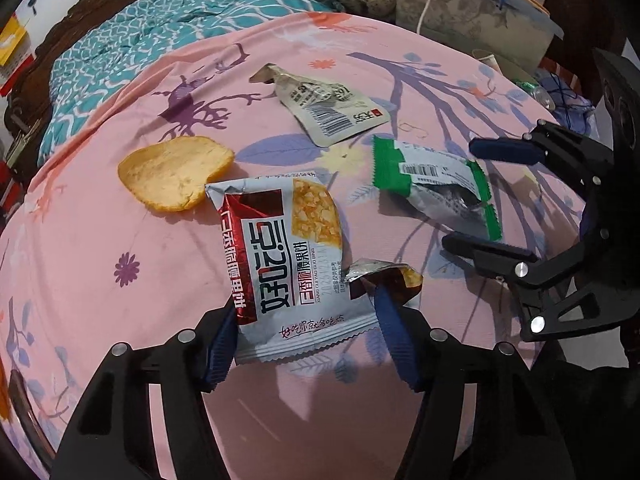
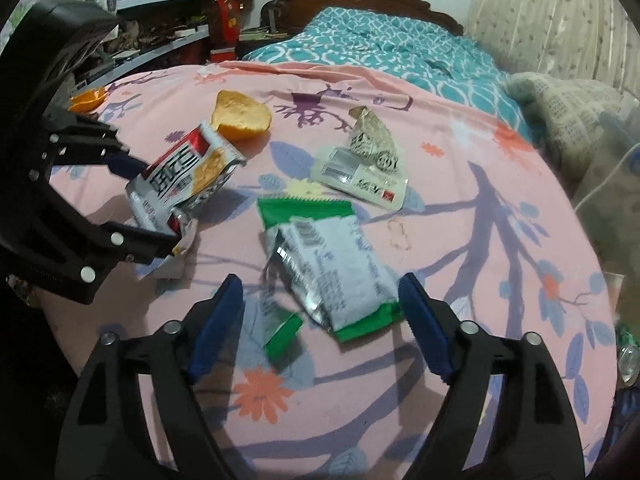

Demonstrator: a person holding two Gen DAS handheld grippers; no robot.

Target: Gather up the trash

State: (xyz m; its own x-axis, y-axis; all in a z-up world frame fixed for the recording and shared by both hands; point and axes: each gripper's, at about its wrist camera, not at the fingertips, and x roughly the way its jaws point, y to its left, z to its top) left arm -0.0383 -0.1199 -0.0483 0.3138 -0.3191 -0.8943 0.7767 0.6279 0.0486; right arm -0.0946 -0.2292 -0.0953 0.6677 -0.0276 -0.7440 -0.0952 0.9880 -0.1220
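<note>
Green wrapper [image 2: 332,276] right between wide-spread right gripper [image 2: 320,320] jaws, long side slanting; left gripper [image 1: 304,344] pinching red wrapper [image 1: 288,264].

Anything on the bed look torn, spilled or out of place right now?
Yes: litter on the pink sheet. The green wrapper, red-and-white wrapper and grey pouch are all torn open, an orange peel beside them.

The left gripper [image 1: 308,336] has its fingers clamped, while the right gripper [image 2: 320,320] is spread wide.
</note>
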